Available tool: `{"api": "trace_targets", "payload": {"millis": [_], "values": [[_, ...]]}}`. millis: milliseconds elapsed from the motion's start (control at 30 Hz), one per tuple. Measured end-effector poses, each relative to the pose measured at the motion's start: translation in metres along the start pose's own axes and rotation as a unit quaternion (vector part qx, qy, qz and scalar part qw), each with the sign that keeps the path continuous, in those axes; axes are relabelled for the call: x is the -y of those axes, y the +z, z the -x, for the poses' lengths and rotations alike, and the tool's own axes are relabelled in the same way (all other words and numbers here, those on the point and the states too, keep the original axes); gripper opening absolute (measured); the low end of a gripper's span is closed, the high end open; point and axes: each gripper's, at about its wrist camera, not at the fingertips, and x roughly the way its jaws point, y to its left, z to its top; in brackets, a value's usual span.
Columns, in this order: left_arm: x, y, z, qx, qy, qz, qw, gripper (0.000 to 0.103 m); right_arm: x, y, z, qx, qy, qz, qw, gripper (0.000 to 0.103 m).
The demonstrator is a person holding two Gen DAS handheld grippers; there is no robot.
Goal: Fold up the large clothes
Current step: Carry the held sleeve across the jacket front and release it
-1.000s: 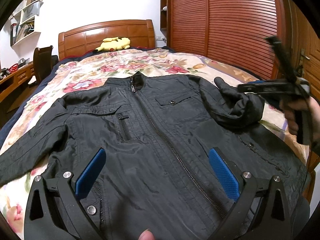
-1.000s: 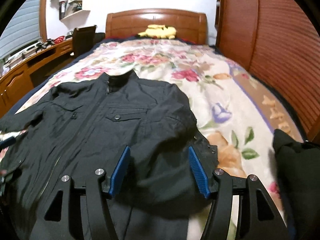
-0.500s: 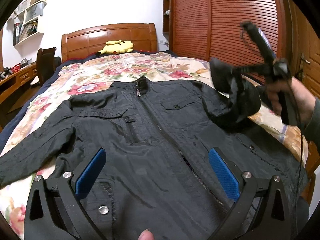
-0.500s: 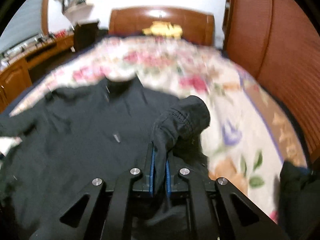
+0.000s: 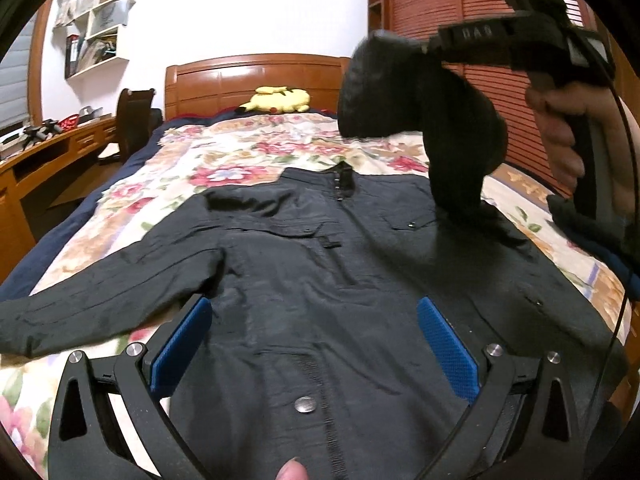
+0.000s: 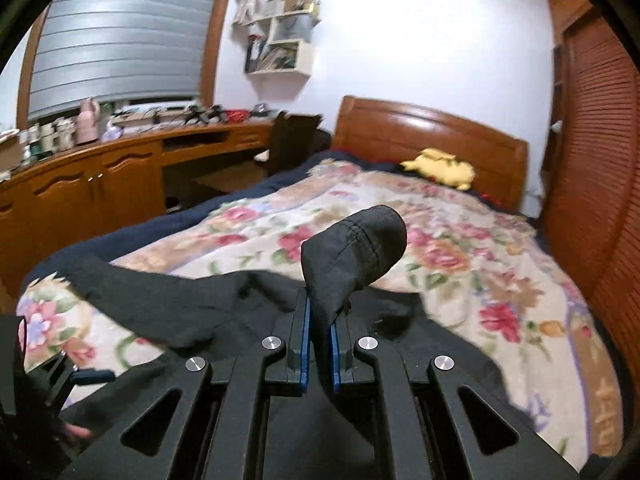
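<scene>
A black zip jacket lies front up on the floral bedspread, collar toward the headboard. My left gripper is open and empty, hovering low over the jacket's hem. My right gripper is shut on the jacket's right sleeve, near the cuff, and holds it lifted above the jacket body. In the left wrist view the raised sleeve hangs from the right gripper at the upper right. The other sleeve lies spread out to the left.
A yellow plush toy lies by the wooden headboard. A wooden desk and a chair stand left of the bed. Slatted wardrobe doors run along the right. The floral bedspread extends beyond the jacket.
My right gripper closed on the right sleeve and lifted it up off the bed, swinging toward the left. My left gripper stayed open and shifted slightly over the hem.
</scene>
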Motion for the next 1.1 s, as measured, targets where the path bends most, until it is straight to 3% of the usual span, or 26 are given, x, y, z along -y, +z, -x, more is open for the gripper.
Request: {"api": "trace_targets", "payload": {"millis": [67, 133, 200, 267, 400, 733, 1000, 1100], "values": [[-0.006, -0.001, 0.002, 0.001, 0.002, 0.005, 1.0000, 0.103, -0.003, -0.003, -0.017, -0.020, 0.016, -0.004, 1.000, 0.012], [-0.011, -0.002, 0.003, 0.002, 0.002, 0.010, 1.0000, 0.103, 0.000, -0.008, -0.034, -0.043, 0.021, -0.001, 0.999, 0.025], [-0.011, -0.002, 0.004, 0.002, 0.002, 0.010, 1.0000, 0.103, 0.010, -0.010, -0.043, -0.051, 0.016, -0.007, 0.999, 0.056], [-0.009, -0.003, 0.002, 0.002, 0.001, 0.007, 1.0000, 0.103, 0.020, -0.010, -0.047, -0.050, 0.016, -0.017, 0.998, 0.065], [-0.006, -0.003, 0.000, 0.000, -0.002, 0.001, 1.0000, 0.103, 0.040, -0.027, -0.046, -0.054, -0.008, -0.027, 0.998, 0.065], [0.004, -0.006, -0.004, -0.008, -0.003, -0.010, 0.9999, 0.103, 0.130, -0.132, -0.080, -0.138, -0.116, -0.097, 0.979, 0.065], [0.015, -0.006, -0.017, -0.025, -0.016, -0.012, 0.9995, 0.103, 0.172, -0.173, -0.123, -0.188, -0.159, -0.132, 0.960, 0.054], [0.019, -0.004, -0.021, -0.028, -0.015, -0.017, 0.9994, 0.103, 0.181, -0.187, -0.138, -0.202, -0.153, -0.156, 0.955, 0.053]]}}
